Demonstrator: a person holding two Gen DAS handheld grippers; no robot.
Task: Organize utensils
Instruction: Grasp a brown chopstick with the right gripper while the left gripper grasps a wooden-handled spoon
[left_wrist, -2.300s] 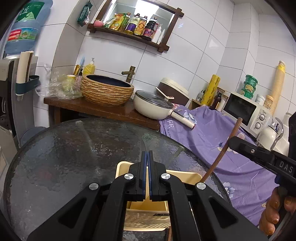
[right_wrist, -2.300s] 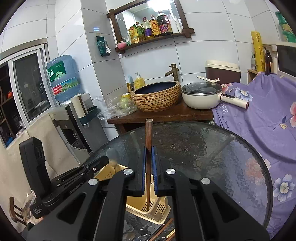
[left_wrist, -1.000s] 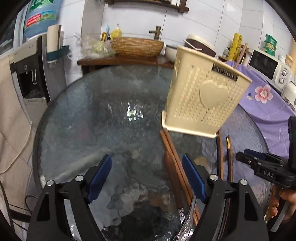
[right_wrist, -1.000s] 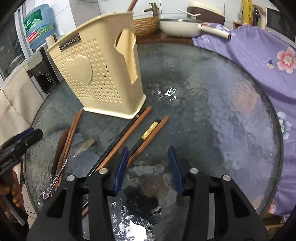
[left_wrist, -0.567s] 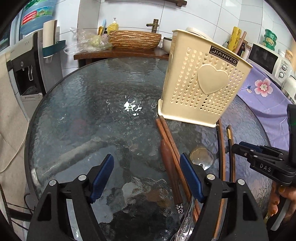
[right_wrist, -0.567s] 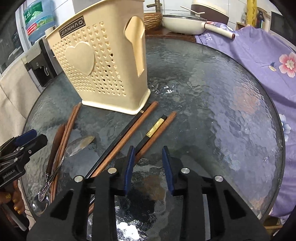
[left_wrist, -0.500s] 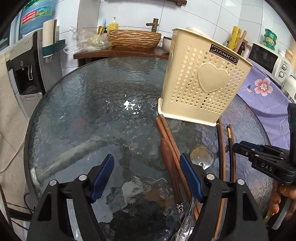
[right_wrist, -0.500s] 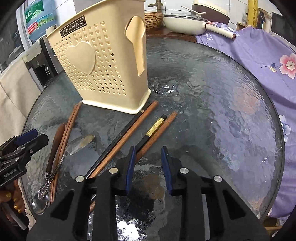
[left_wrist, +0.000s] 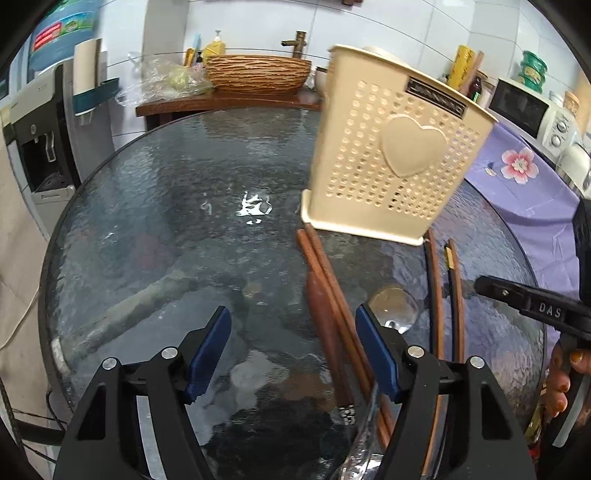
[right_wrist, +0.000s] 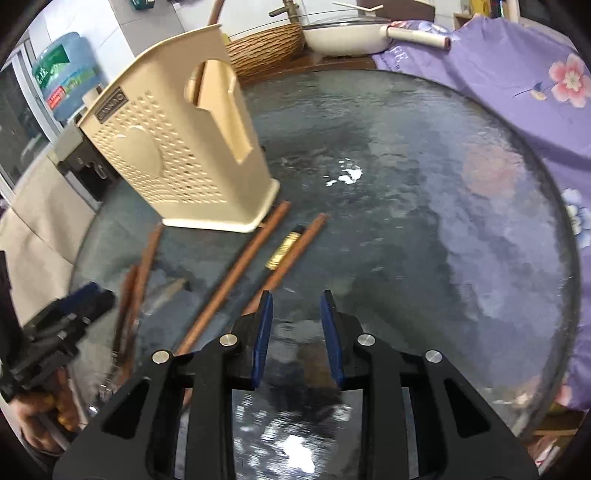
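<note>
In the left wrist view the left tool (left_wrist: 291, 343) stands wide with its jaws closing on nothing, its right finger covering part of the brown chopsticks (left_wrist: 334, 306) and the spoon (left_wrist: 393, 306), which run off the bottom edge on the round glass bench (left_wrist: 166, 206) before the cream holder (left_wrist: 395, 147); tiled wall and a basin behind. In the right wrist view, blurred at the left, the right tool (right_wrist: 295, 332) is narrowly open and empty, hiding the near ends of the chopsticks (right_wrist: 236, 273) beside the holder (right_wrist: 177, 162); purple cloth (right_wrist: 517, 74) at right.
</note>
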